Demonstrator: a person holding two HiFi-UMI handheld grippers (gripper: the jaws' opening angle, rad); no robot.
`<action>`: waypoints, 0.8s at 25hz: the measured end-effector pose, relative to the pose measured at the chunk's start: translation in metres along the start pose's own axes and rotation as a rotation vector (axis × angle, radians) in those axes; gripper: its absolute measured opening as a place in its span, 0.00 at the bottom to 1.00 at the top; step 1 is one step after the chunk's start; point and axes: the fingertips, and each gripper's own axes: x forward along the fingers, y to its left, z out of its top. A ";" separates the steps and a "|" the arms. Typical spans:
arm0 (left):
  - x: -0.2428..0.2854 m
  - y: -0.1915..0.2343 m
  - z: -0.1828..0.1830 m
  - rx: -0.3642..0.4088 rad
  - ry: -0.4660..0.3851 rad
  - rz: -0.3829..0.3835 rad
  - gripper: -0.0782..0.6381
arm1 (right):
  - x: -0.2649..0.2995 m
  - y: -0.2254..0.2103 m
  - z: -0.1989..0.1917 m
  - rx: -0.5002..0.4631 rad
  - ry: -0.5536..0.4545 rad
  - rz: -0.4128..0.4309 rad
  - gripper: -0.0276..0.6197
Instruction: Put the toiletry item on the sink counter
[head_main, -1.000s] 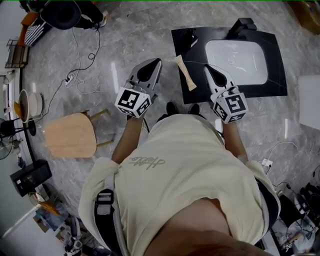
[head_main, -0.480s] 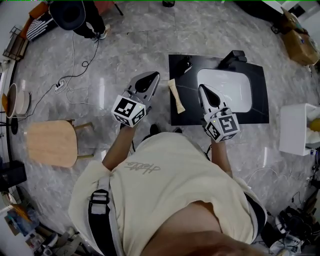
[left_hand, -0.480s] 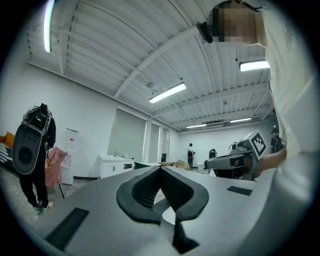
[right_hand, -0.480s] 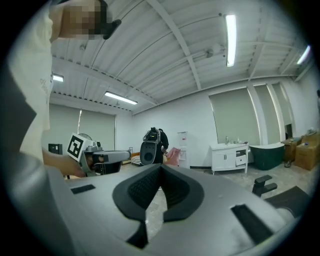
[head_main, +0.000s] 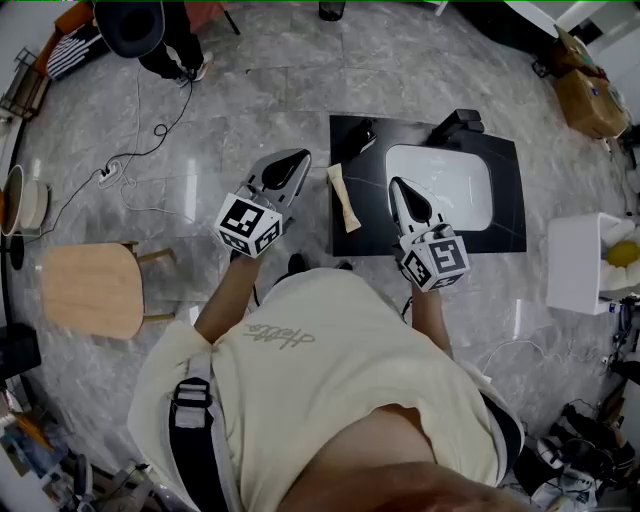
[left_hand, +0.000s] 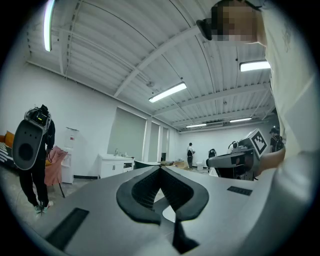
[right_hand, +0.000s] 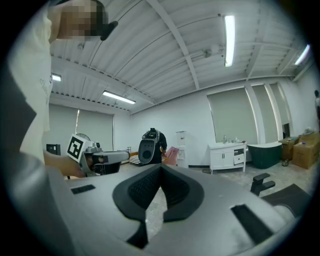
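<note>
The cream-coloured tube (head_main: 343, 197) lies along the left edge of the black sink counter (head_main: 505, 215), left of the white basin (head_main: 440, 185). The left gripper (head_main: 297, 157) hangs over the marble floor (head_main: 250, 90) just beside that edge, jaws pressed together and empty. The right gripper (head_main: 393, 183), also closed on nothing, is held over the counter between tube and basin.

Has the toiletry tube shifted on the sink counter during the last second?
No. The tube lies along the left edge of the black counter, left of the basin, just as before. Only the head view's framing has shifted.
</note>
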 end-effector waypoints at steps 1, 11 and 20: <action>0.000 0.001 -0.001 -0.003 0.002 0.001 0.11 | 0.000 0.001 0.000 -0.002 0.004 0.001 0.04; -0.006 -0.001 -0.010 -0.013 0.016 0.000 0.11 | -0.002 0.010 -0.008 -0.012 0.036 0.022 0.04; -0.009 0.005 -0.004 0.003 -0.005 0.013 0.11 | 0.005 0.007 -0.003 0.000 0.012 0.025 0.04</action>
